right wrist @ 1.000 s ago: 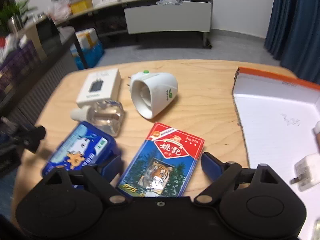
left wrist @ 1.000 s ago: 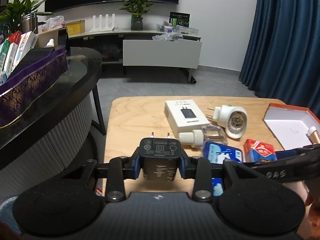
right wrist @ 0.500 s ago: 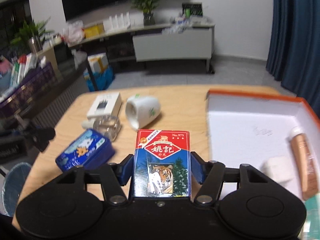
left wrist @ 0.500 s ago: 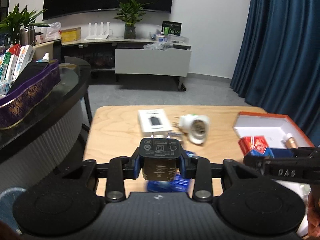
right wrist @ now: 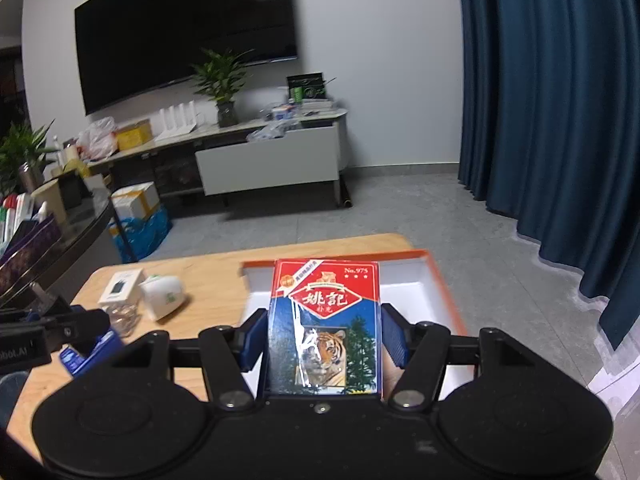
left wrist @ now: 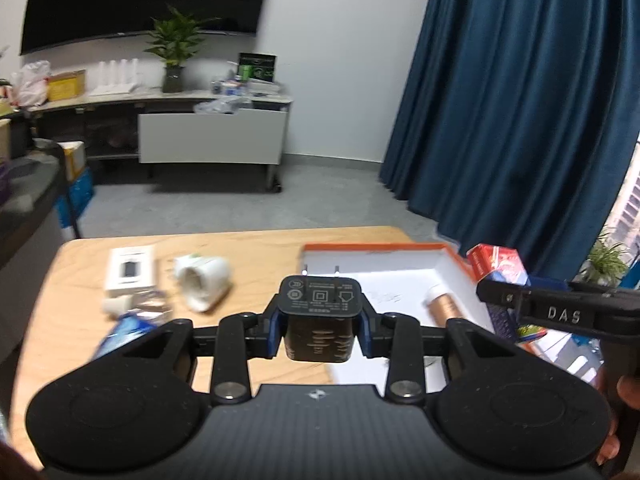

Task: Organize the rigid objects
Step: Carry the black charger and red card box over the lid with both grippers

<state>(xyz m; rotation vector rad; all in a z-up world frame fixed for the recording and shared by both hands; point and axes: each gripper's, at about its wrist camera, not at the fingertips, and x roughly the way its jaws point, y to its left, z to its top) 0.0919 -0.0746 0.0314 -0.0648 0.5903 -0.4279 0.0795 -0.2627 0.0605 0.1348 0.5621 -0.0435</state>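
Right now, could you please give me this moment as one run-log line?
left gripper: shut on charger | right gripper: shut on card box | both above orange tray

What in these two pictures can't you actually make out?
- Left wrist view: the blue tin on the table is blurred and partly behind the left hand-held gripper, which holds a black charger.
- Right wrist view: the card box in the right hand-held gripper hides much of the orange-rimmed box.
- Both views: shelf items are too small.

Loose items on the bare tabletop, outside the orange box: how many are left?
4: white charger box, white plug-in diffuser, clear refill bottle in front of the box, blue tin nearest. Grippers may hide more.
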